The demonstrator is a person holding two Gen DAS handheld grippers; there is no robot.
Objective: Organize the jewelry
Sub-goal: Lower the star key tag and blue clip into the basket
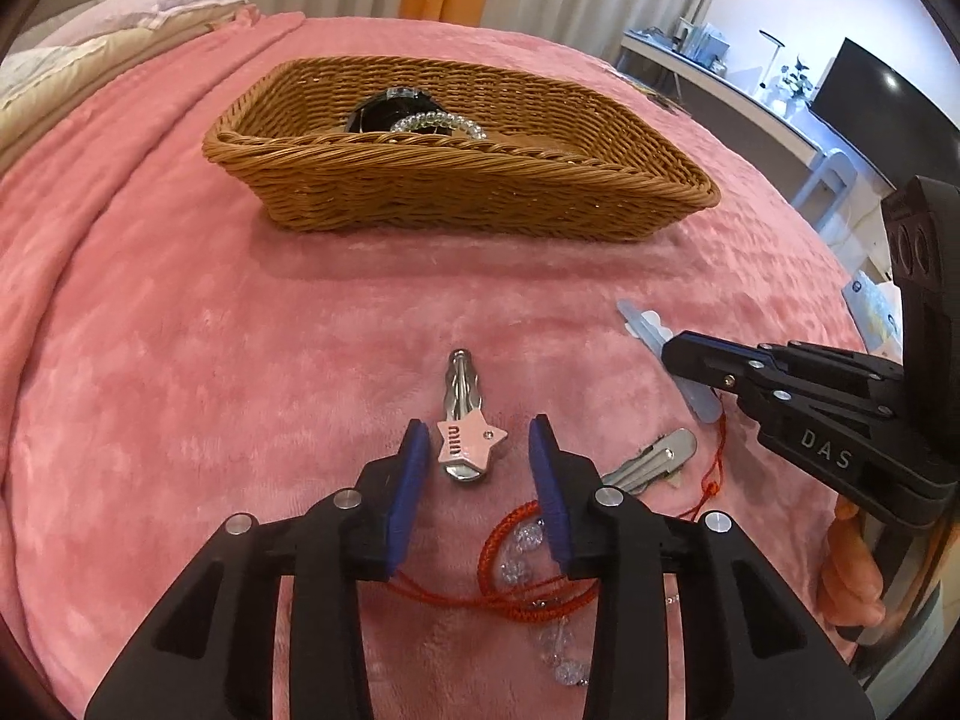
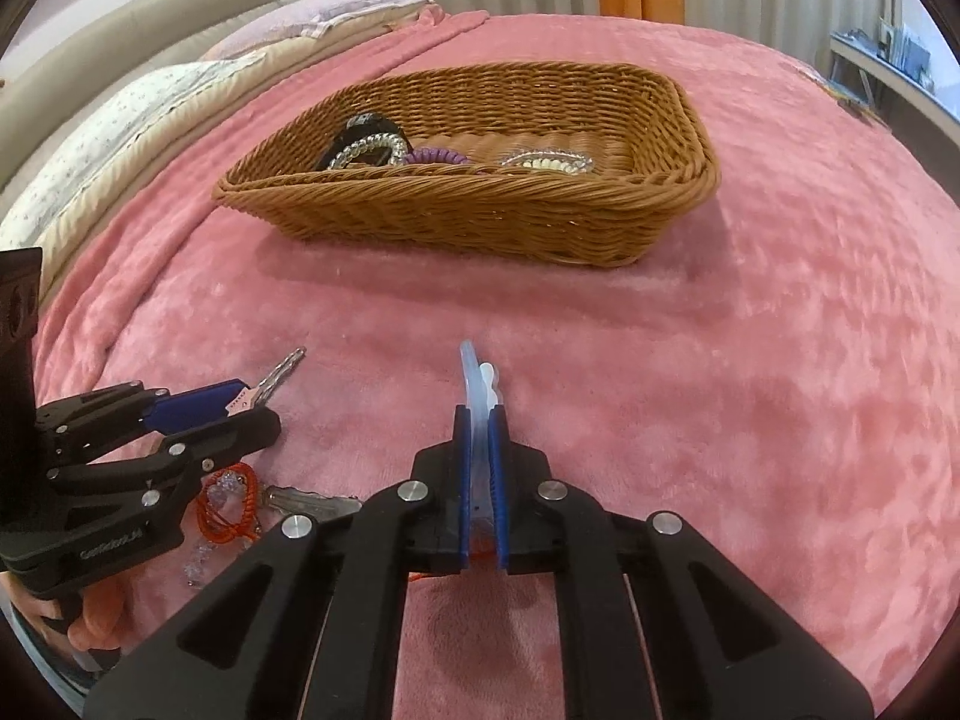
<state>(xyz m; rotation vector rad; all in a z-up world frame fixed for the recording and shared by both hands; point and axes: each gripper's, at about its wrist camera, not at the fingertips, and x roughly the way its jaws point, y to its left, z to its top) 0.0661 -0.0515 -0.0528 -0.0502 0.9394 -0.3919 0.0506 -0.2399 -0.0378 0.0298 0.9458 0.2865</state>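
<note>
We see a soft pink blanket (image 1: 240,360) spread over a bed, and it carries everything. Toward its far edge sits a brown woven basket (image 2: 456,222). Inside it lie a black round thing, clear and purple curly hair ties (image 2: 435,156), and a shiny beaded piece.

Near the blanket's near edge, our left gripper (image 1: 480,456) has its blue pads apart. Between them, touching neither one, lies a silver hair clip with a pink star (image 1: 465,426) (the star has tiny letters on it). The clip's thin end points toward the basket.

Just beside it, toward the right, lies a plain silver clip (image 1: 651,459). Under our left gripper curls a red cord bracelet with clear beads (image 1: 528,552), partly hidden by the black fingers.

Our right gripper (image 2: 479,414) is squeezed tight on a pale blue see-through clip (image 2: 474,372). The clip stands on its edge between the blue pads, and its far end pokes out toward the basket. We cannot tell if it is lifted off the blanket.
</note>
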